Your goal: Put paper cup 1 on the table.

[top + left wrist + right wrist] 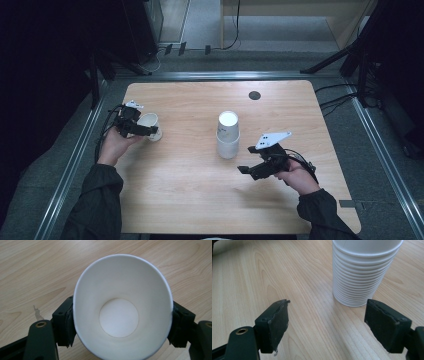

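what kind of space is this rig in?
Probably a lab or data-collection cell, not a home. A bare light wooden table sits inside a metal rail frame on grey floor, black stands and cables ring it, and the props are plain: a stack of white paper cups.

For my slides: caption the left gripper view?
Left gripper clasps a white paper cup above the wooden table.

1. A light wooden worktop (pixel 190 200) with rounded corners stood on a grey floor (pixel 280 62).
2. A small dark round disc (pixel 254 95) sat near the worktop's far edge, toward the far right corner.
3. Metal rails (pixel 70 170) ran along the floor beside the worktop's left, right and far edges.
4. Black cables (pixel 335 100) lay on the floor past the right edge.
5. A pale wooden cabinet (pixel 300 20) stood beyond the far edge.
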The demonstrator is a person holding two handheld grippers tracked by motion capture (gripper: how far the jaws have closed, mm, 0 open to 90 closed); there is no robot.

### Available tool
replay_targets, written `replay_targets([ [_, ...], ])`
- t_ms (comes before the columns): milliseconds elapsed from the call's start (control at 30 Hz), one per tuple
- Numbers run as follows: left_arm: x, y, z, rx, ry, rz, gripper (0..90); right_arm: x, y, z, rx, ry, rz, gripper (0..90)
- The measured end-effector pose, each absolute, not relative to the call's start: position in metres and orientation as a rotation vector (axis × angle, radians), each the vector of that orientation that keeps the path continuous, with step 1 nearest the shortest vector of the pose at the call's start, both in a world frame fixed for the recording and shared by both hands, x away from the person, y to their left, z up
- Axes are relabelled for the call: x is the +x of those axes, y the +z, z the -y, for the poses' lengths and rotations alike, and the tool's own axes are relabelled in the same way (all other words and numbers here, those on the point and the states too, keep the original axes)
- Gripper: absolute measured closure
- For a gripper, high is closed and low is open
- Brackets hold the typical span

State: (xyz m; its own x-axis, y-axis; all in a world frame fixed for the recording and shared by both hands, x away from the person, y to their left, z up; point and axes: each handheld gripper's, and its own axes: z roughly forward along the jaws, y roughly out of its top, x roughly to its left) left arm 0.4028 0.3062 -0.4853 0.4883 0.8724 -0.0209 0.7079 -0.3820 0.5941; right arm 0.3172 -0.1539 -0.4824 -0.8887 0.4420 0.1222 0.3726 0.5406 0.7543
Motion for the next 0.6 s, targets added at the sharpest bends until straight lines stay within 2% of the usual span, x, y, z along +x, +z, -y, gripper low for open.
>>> replay_targets([
  [600, 0.4046, -0.49, -0.302, 2.22, 0.397, -1.316, 20.1, 0.3177, -0.4843, 0.1532, 0.711, 1.259, -2.693, 19.6],
])
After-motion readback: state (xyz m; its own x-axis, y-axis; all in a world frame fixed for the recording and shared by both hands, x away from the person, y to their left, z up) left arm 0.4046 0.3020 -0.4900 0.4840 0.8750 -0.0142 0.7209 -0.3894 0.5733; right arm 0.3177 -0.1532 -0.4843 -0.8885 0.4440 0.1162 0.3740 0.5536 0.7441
